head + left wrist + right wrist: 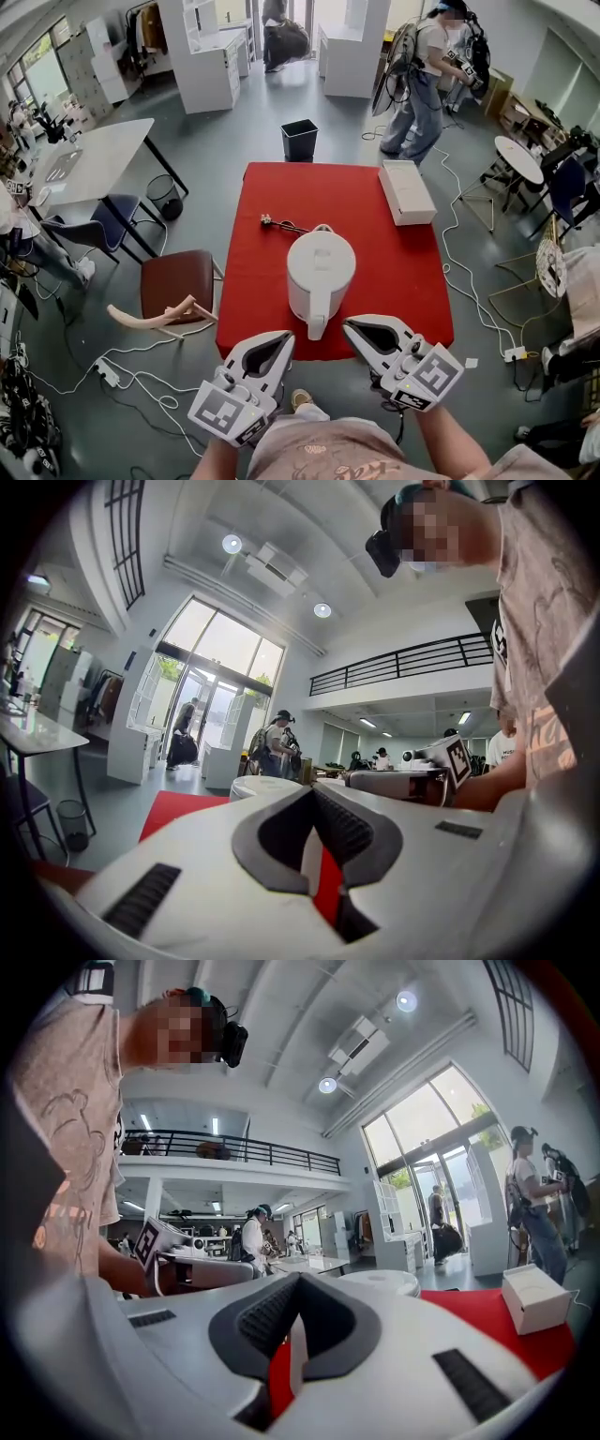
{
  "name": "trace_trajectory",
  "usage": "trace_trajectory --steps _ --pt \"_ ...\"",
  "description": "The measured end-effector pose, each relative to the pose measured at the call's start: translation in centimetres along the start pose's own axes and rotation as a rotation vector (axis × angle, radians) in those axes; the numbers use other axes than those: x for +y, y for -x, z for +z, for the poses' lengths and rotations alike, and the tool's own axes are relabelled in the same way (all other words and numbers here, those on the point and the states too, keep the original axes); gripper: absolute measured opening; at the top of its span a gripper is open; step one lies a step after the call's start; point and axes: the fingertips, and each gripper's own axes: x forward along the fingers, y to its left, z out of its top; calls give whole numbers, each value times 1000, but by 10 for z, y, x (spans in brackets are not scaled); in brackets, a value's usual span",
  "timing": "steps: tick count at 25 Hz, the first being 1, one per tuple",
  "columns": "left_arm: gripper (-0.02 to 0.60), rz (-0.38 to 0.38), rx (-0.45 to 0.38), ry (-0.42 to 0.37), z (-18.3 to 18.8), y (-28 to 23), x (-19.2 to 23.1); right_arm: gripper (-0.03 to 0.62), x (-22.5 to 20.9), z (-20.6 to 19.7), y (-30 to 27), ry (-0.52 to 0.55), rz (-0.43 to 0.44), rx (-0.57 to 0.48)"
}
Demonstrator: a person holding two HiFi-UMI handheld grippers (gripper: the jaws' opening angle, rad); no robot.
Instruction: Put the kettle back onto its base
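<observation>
A white kettle (321,267) stands in the middle of the red table (394,272), its handle turned toward me. A black cord with a plug (268,221) runs up to its foot; no base shows apart from it. My left gripper (284,337) hangs at the table's front edge, left of the handle, shut and empty. To the right of the handle my right gripper (350,325) is also shut with nothing in it. The left gripper view shows the closed left gripper (314,791) with the kettle's lid (267,785) beyond it. The right gripper (298,1279) likewise looks toward the lid (380,1282).
A white box (406,190) lies at the table's far right corner. A black bin (299,139) stands behind the table, a brown chair (176,284) to its left. A person (422,84) stands at the back right. Cables trail over the floor on the right.
</observation>
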Motion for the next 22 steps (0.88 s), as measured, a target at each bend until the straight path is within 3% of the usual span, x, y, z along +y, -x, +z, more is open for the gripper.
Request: trace_trajectory --steps 8,22 --pt "-2 -1 -9 -19 -4 -10 -25 3 3 -4 33 -7 -13 -6" --pt "-2 0 30 -32 -14 -9 -126 2 37 -12 126 20 -19 -8"
